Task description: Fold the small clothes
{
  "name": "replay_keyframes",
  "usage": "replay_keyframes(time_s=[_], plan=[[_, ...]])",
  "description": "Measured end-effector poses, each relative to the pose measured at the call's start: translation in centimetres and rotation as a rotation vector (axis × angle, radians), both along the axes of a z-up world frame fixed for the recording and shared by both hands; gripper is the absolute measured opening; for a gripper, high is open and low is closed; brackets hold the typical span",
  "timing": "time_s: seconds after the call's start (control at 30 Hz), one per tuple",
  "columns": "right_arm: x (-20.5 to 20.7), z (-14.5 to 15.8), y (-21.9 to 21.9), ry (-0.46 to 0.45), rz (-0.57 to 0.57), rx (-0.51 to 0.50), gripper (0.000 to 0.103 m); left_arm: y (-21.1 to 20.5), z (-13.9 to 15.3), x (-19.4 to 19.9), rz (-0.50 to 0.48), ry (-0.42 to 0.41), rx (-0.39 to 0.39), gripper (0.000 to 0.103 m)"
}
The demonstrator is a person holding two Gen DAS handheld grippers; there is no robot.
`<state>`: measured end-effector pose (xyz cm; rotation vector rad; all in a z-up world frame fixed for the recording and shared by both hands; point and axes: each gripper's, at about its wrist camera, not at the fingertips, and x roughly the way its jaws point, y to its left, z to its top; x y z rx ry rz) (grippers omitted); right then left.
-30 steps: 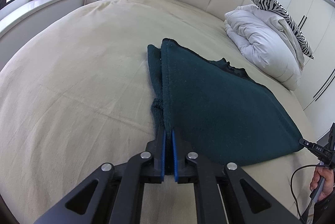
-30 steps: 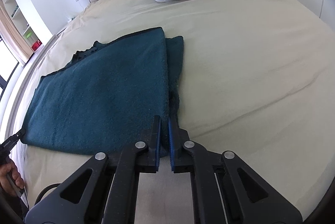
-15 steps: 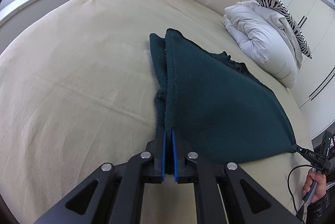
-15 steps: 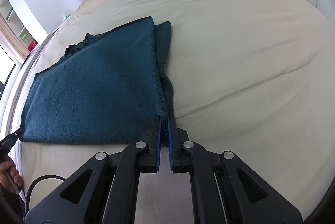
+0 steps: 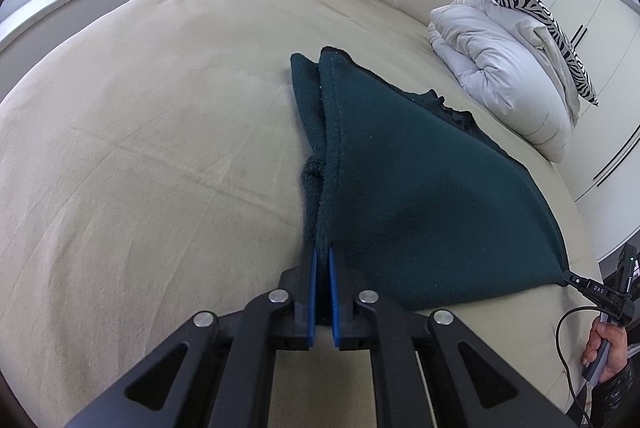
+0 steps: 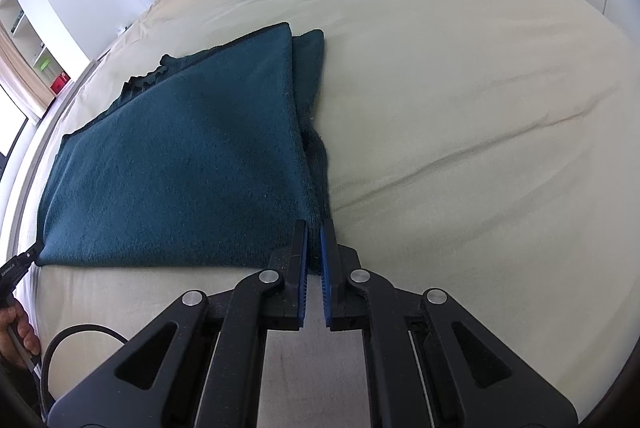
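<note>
A dark teal knitted garment lies on the beige bed, with its near layer lifted between both grippers. My left gripper is shut on the garment's near left corner. The right gripper shows at the garment's other near corner in the left wrist view. In the right wrist view the garment spreads to the left, and my right gripper is shut on its near right corner. The left gripper shows at the far left edge there. A lower layer sticks out beside each held edge.
The beige bed sheet stretches wide around the garment. A white duvet with a zebra-print pillow lies at the headboard end. A white wardrobe stands to the right. A shelf and window sit at the far left.
Both grippers have lifted the garment's near edge a little higher and drawn it back, so the top layer stands tauter. Both stay shut on it.
</note>
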<state>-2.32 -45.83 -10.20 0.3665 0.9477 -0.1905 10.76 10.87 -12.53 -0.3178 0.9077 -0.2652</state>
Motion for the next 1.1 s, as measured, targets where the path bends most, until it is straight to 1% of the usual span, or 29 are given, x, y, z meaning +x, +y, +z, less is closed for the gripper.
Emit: replay_keyframes(time_s=[0.17, 0.33, 0.43, 0.57, 0.77, 0.87, 0.9, 0.93, 1.0, 1.03, 1.1], plan=[[0.1, 0.0, 0.1, 0.005, 0.008, -0.006, 0.004, 0.1, -0.1, 0.1, 0.001, 0.004, -0.004, 0.007], [0.3, -0.7, -0.1, 0.022, 0.027, 0.010, 0.004, 0.2, 0.0, 0.0, 0.002, 0.000, -0.004, 0.007], [0.2, -0.5, 0.4, 0.022, 0.033, -0.016, 0.004, 0.2, 0.1, 0.0, 0.006, -0.003, 0.000, 0.007], [-0.3, -0.4, 0.0, 0.006, 0.011, 0.003, 0.004, 0.2, 0.0, 0.0, -0.003, -0.001, 0.001, 0.007], [0.0, -0.9, 0.0, 0.017, 0.020, 0.003, 0.004, 0.2, -0.1, 0.1, -0.007, 0.001, 0.006, 0.007], [0.1, -1.1, -0.2, 0.024, 0.024, 0.015, 0.005, 0.4, -0.1, 0.0, -0.012, 0.004, -0.009, 0.007], [0.2, -1.1, -0.4, 0.023, 0.023, 0.020, 0.005, 0.4, -0.1, 0.1, -0.016, 0.008, -0.013, 0.008], [0.2, -1.0, -0.5, 0.021, 0.021, 0.030, 0.005, 0.5, 0.1, 0.1, -0.010, 0.010, -0.013, 0.012], [0.1, -0.7, -0.7, 0.021, 0.017, 0.050, 0.010, 0.9, 0.6, -0.2, 0.011, 0.017, -0.010, 0.023], [0.0, -0.4, -0.8, 0.029, 0.009, 0.055, 0.011, 1.2, 1.1, -0.4, 0.023, 0.008, -0.012, 0.023], [-0.4, 0.4, -1.3, 0.027, -0.025, 0.067, 0.022, 1.4, 2.5, -0.6, 0.046, -0.025, -0.012, 0.023]])
